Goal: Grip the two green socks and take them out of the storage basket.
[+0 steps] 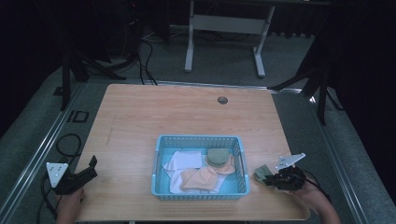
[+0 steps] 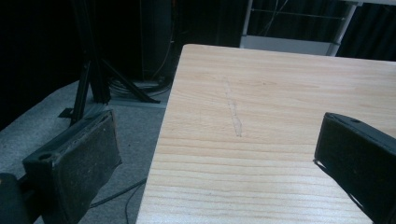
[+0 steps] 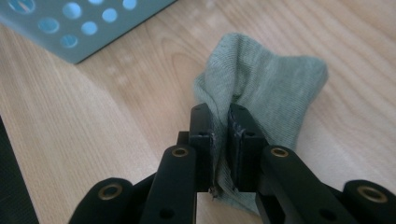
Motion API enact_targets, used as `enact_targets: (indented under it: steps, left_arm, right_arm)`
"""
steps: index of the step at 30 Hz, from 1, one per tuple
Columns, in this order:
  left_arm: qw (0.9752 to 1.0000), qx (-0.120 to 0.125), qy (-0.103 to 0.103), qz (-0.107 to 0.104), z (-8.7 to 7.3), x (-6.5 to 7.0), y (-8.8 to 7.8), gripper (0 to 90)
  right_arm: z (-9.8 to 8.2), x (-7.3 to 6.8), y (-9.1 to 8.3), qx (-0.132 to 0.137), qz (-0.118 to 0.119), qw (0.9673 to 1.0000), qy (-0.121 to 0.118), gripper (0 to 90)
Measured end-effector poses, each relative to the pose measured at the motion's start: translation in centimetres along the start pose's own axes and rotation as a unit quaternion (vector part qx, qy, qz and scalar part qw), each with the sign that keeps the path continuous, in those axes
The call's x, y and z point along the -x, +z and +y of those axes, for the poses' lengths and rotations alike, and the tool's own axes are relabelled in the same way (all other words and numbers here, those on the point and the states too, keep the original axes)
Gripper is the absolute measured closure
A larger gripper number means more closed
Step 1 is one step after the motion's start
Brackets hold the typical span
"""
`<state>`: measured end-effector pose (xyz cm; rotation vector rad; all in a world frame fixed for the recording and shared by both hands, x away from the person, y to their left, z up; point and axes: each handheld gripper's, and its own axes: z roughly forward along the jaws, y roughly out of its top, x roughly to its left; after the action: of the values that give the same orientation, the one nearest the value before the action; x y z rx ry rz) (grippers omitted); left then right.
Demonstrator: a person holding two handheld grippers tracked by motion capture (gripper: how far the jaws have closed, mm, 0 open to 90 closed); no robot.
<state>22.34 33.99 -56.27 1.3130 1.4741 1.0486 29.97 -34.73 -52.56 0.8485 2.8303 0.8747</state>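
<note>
Clamping one grey-green knitted sock (image 3: 261,88), the right tongs (image 1: 272,178) are resting it on the wooden table (image 1: 140,121), lower right of the high view, beside one blue perforated plastic basket (image 1: 201,140). The left tongs (image 1: 86,171) are standing apart, lower left.

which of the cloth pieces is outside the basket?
The grey-green sock, lying on the table just right of the blue basket, pinched in the right tongs. The white, orange and other green pieces all lie inside the basket.
</note>
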Motion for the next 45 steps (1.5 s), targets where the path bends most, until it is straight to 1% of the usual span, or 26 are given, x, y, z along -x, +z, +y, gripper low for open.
enact_targets:
  steps: [2, 3, 4, 5, 8, 10, 12, 14, 15, 17, 18, 21, 23, 25, 31, 38, 40, 45]
  left_arm:
    - [1.0000, 0.000, 0.000, 0.000, 0.0, 0.0, 0.0, 0.5]
    - [1.0000, 0.000, 0.000, -0.001, 0.0, 0.0, 0.0, 0.5]
    - [1.0000, 0.000, -0.001, -0.001, 0.0, 0.0, 0.0, 0.5]
    - [1.0000, 0.000, -0.001, -0.001, 0.0, 0.0, 0.0, 0.5]
    - [1.0000, 0.000, 0.000, 0.000, 0.0, 0.0, 0.0, 0.5]
    - [1.0000, -0.001, 0.000, -0.001, 0.0, 0.0, 0.0, 0.5]
    - [1.0000, -0.001, 0.000, -0.001, 0.0, 0.0, 0.0, 0.5]
    - [1.0000, 0.000, 0.000, -0.001, 0.0, 0.0, 0.0, 0.5]
    - [1.0000, 0.000, 0.000, 0.000, 0.0, 0.0, 0.0, 0.5]
    - [1.0000, -0.001, 0.000, 0.000, 0.0, 0.0, 0.0, 0.5]
    - [1.0000, -0.001, 0.001, 0.000, 0.0, 0.0, 0.0, 0.5]
    - [1.0000, -0.001, 0.000, 0.000, 0.0, 0.0, 0.0, 0.5]
    - [1.0000, -0.001, 0.000, -0.001, 0.0, 0.0, 0.0, 0.5]
    - [1.0000, -0.001, 0.000, -0.001, 0.0, 0.0, 0.0, 0.5]
    - [1.0000, 0.000, -0.002, -0.002, 0.0, 0.0, 0.0, 0.5]
    - [1.0000, 0.000, -0.002, -0.003, 0.0, 0.0, 0.0, 0.5]
    - [1.0000, 0.000, -0.002, -0.004, 0.0, 0.0, 0.0, 0.5]
    - [1.0000, 0.000, -0.002, -0.005, 0.0, -0.1, 0.0, 0.5]
  right_arm:
    - [-0.1, 0.0, 0.1, 0.001, 0.000, 1.0000, 0.000, 81.0]
    - [-0.1, 0.0, 0.1, 0.002, 0.001, 1.0000, 0.005, 80.9]
    - [-0.3, 0.0, 0.3, -0.002, 0.007, 1.0000, 0.005, 80.2]
    - [-0.2, -0.1, 0.4, -0.005, 0.008, 1.0000, 0.003, 79.5]
    - [0.1, -0.4, 0.0, -0.013, 0.008, 0.9999, -0.004, 73.5]
    - [0.5, -0.7, -0.5, -0.015, 0.009, 0.9998, -0.011, 67.2]
    - [0.8, -1.0, -1.3, -0.007, 0.015, 0.9998, -0.012, 60.3]
    - [1.3, -1.2, -2.3, 0.003, 0.014, 0.9997, -0.019, 59.2]
    - [1.6, -1.3, -2.9, 0.014, 0.013, 0.9996, -0.022, 58.3]
    - [2.2, -1.3, -3.7, 0.023, 0.013, 0.9993, -0.025, 56.2]
    - [2.5, -1.2, -4.1, 0.026, 0.007, 0.9993, -0.027, 56.2]
    - [3.8, -1.1, -4.9, 0.028, 0.002, 0.9991, -0.032, 55.4]
    - [4.7, -1.0, -5.1, 0.025, 0.003, 0.9990, -0.038, 54.7]
    - [5.7, -0.9, -5.2, 0.023, 0.003, 0.9988, -0.042, 53.8]
    - [8.9, -0.9, -4.7, 0.020, 0.013, 0.9978, -0.061, 52.0]
    - [12.0, -1.6, -3.4, 0.013, 0.023, 0.9953, -0.093, 51.7]
    - [12.8, -1.9, -3.0, 0.012, 0.027, 0.9947, -0.098, 51.7]
    - [14.7, -2.3, -1.8, -0.004, 0.031, 0.9928, -0.115, 51.7]
